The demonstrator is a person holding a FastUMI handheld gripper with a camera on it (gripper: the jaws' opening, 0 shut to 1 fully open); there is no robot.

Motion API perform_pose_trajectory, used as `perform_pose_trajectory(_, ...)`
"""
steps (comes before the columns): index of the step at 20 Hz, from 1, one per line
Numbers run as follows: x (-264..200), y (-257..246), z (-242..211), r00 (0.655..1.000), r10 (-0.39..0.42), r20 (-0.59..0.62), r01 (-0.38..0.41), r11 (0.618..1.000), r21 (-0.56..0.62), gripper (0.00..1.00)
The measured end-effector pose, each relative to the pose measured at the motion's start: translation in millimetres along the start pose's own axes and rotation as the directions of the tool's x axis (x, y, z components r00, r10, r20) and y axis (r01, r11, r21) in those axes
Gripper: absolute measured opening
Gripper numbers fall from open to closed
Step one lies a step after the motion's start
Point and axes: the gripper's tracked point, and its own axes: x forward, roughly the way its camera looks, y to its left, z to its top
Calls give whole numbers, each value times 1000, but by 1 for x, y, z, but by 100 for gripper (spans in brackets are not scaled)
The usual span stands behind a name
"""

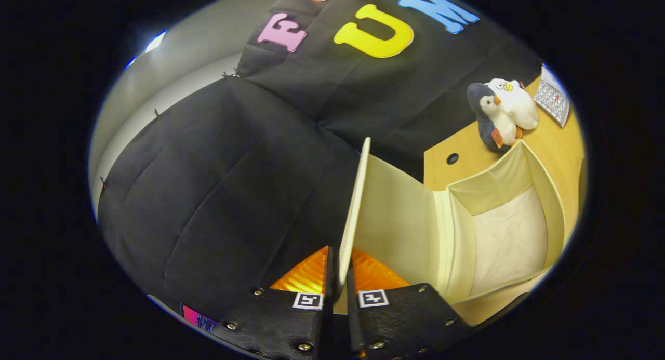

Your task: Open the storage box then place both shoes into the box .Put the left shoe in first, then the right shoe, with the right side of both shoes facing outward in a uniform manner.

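The cream fabric storage box [550, 194] stands on the wooden table with its top open and its pale inside bare. Its lid [395, 220] is swung up and stands nearly on edge, hinged along the box's near-left side. My gripper [338, 282] is shut on the lid's free edge, which runs up from between the two fingers. The box body lies to the right of the fingers and a little beyond them.
A wooden table [556, 142] carries the box; it has a round cable hole [452, 158]. Beyond the box sit a penguin plush [491, 118] and a white plush [517, 103], with a calendar-like card [553, 96] at the far corner. Black cloth walls the left side.
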Motion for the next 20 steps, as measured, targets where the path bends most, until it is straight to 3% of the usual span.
perform_pose_trajectory(1, 4, 7, -6, 1000, 21, -23, -21, 999, -25, 15)
perform_pose_trajectory(4, 3, 16, -12, 999, 13, -50, -19, 992, -125, 98)
perform_pose_trajectory(12, -40, -13, 21, 998, -51, 40, 60, 958, -280, 97)
perform_pose_trajectory(20, -109, -84, 70, 967, -189, 168, 244, 876, -417, 97)
